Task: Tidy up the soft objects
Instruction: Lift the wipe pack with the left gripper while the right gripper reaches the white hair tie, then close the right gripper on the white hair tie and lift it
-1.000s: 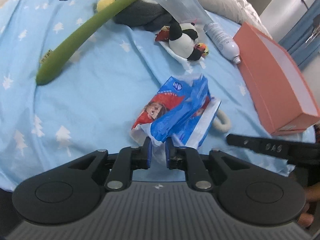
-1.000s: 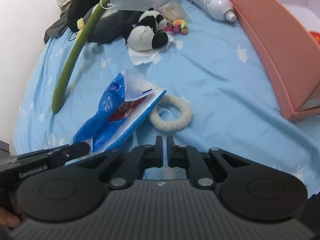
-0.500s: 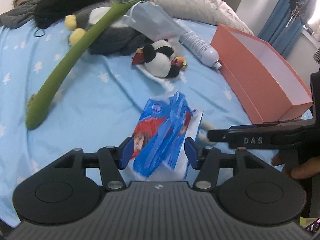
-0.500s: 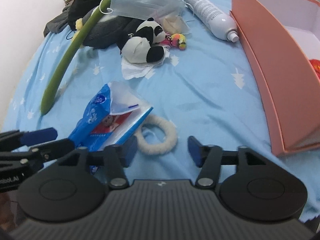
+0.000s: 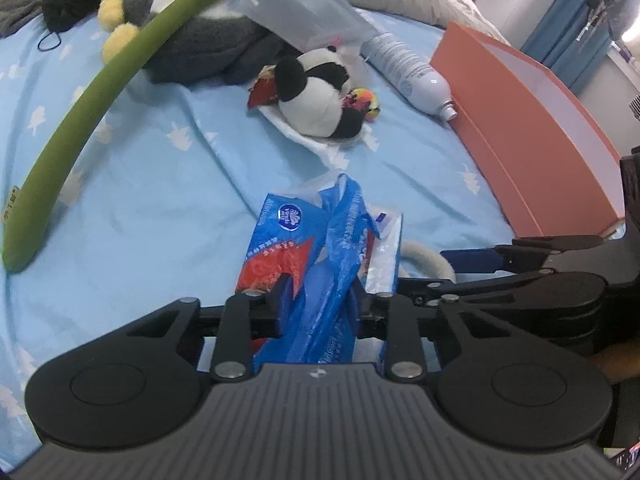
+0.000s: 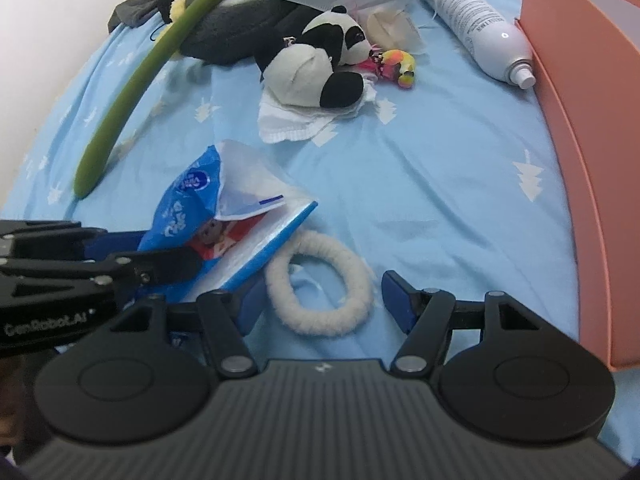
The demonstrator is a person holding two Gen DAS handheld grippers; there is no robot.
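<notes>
A blue and red tissue pack [image 5: 320, 248] lies on the blue bedsheet [image 5: 168, 184]; it also shows in the right wrist view [image 6: 224, 224]. My left gripper [image 5: 320, 312] straddles its near end, jaws apart by about the pack's width, fingers touching its sides. My right gripper [image 6: 320, 300] is open around a fluffy white hair ring [image 6: 320, 282] lying beside the pack. A panda plush [image 5: 316, 104] lies further back on a white tissue [image 6: 296, 120].
An open orange box [image 5: 532, 140] stands at the right. A white spray bottle [image 5: 408, 72] lies next to it. A long green plush stick [image 5: 92, 104], a face mask [image 5: 304, 8], a small colourful toy [image 6: 396, 64] and dark plush toys [image 5: 208, 44] lie at the back.
My left gripper, shut on the pack's edge a second ago, has opened and moved forward around the pack. My right gripper has opened and now frames the hair ring.
</notes>
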